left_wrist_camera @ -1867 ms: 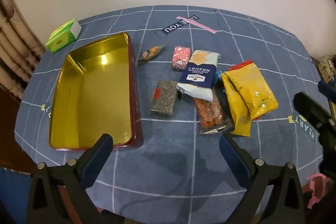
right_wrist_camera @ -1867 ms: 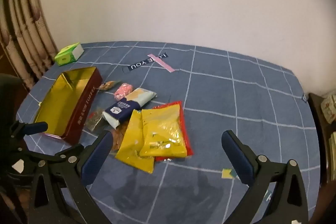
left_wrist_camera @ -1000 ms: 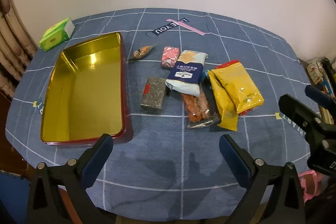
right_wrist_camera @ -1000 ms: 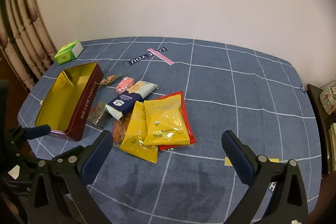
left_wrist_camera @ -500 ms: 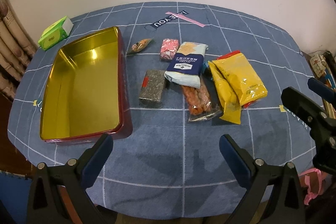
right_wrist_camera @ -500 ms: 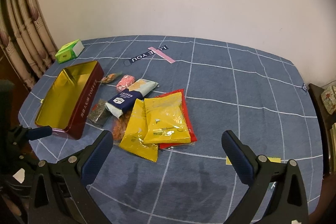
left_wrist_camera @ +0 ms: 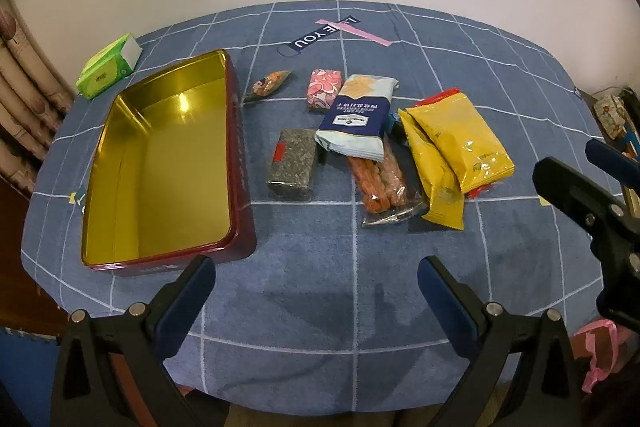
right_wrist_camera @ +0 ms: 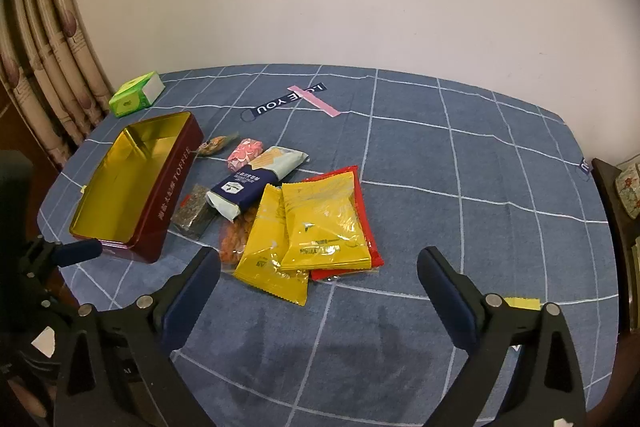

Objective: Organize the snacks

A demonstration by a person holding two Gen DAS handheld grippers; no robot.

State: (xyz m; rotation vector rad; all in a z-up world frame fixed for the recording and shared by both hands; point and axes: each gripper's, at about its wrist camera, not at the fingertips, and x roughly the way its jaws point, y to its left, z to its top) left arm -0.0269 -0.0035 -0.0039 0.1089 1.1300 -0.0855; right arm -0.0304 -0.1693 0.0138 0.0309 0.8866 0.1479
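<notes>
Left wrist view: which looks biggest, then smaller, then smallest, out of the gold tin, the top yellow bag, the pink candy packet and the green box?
1. Gold tin, by far.
2. Top yellow bag.
3. Green box.
4. Pink candy packet.

The green box and pink candy packet look nearly alike, and the fisheye bends the box at the edge, so that order is unsure.

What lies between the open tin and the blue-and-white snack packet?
In the left wrist view, a dark speckled block-shaped packet lies on the cloth between the gold-lined tin and the blue-and-white snack packet, apart from the tin and close beside the packet's lower corner.
</notes>
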